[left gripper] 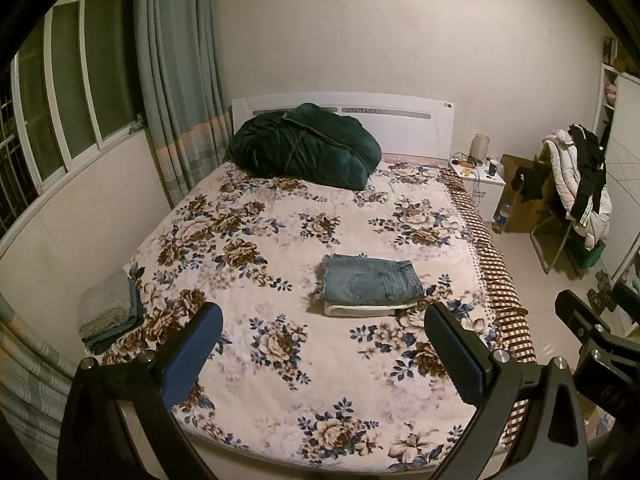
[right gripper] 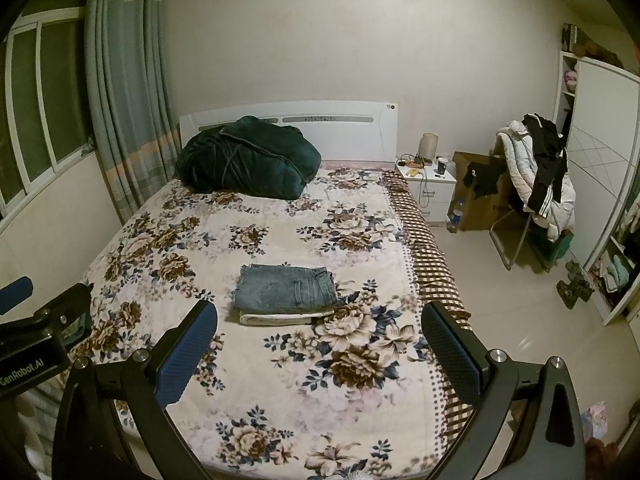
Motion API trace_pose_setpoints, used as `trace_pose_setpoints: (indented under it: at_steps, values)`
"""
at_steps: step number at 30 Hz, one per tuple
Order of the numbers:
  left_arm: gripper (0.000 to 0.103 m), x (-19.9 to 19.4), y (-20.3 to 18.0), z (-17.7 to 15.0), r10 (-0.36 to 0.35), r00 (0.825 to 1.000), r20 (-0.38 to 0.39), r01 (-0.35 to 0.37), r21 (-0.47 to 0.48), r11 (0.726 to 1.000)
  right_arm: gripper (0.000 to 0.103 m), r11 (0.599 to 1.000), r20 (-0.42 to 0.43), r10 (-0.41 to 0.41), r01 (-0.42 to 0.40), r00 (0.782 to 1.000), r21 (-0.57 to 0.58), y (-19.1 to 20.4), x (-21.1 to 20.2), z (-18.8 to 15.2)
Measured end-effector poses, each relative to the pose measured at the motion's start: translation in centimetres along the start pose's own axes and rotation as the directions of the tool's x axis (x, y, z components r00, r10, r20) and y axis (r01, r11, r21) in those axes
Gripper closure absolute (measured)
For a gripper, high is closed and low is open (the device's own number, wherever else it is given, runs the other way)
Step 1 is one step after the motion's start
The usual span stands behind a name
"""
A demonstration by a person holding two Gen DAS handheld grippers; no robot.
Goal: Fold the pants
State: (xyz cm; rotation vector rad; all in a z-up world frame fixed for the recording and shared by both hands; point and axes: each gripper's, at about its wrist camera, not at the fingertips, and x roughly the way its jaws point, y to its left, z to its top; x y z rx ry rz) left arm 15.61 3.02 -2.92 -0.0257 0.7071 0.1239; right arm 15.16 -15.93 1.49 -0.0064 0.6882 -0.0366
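Both our grippers, left gripper and right gripper, hang above the foot of the bed with fingers spread wide, grasping nothing. We judge folding done: the jeans lie squared atop a white garment, well ahead, mid-bed.

pants: faded blue denim, folded, over a white garment at the stack's 6 o'clock
bedspread: cream, with brown and navy flowers
bed skirt: brown-and-white check, along the bed's 3 o'clock edge
quilt: dark teal, at the bed's 12 o'clock
headboard: white
towels: grey over teal, at the bed's 9 o'clock
curtain: grey-blue with pale peach bands
nightstand: white
left gripper: black, blue pads
right gripper: black, blue pads
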Motion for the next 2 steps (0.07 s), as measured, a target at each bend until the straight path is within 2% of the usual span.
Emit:
trace_pose_setpoints:
  at_steps: [2]
  values:
    - [0.000,-0.13,0.12,0.15,-0.002,1.000,0.000,0.002,0.000,1.000,0.000,1.000,0.000,0.001,-0.001,1.000,0.000,-0.02,0.01,0.00]
